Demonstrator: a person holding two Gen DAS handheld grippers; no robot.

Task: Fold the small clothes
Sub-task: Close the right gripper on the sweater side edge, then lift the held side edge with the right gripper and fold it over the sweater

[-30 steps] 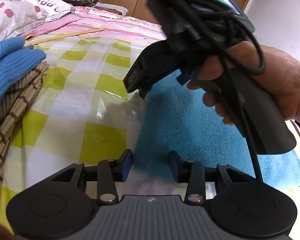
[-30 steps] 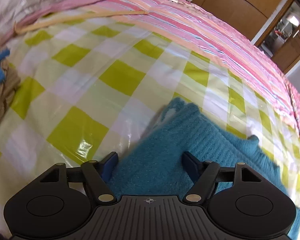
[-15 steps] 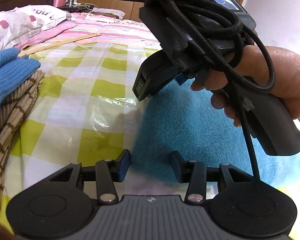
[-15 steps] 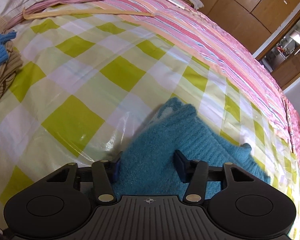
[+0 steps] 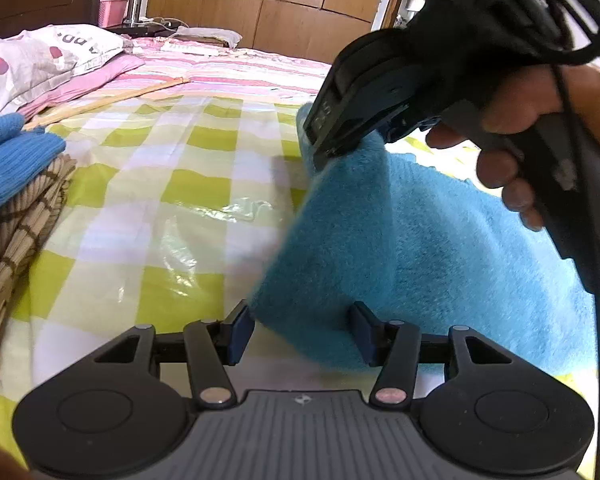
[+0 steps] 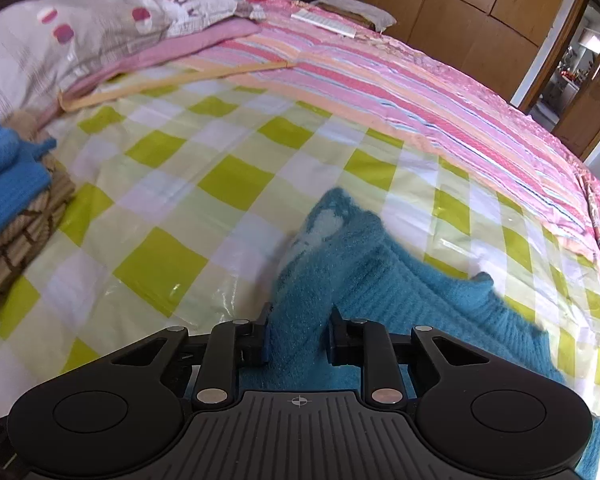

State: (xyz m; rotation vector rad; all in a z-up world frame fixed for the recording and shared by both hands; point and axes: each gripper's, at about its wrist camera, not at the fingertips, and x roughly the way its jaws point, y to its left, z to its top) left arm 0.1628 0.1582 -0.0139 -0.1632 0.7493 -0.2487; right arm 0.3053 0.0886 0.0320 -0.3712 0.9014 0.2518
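Lifted since a second ago, the fuzzy teal knit garment [image 5: 400,240] rises off the checked bed's near edge, pinched in the just-closing right gripper [image 6: 298,340]; the left gripper [image 5: 302,334], jaws spreading, straddles unclamped. Carrying the fold over evenly looks wise.

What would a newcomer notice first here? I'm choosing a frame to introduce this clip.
The fluffy teal sweater in the middle of the green-checked sheet, one edge pinched up by the right tool, whose jaws have just been closing on it. The left tool stands open at the sweater's near edge. A pile of folded clothes sits at the left.
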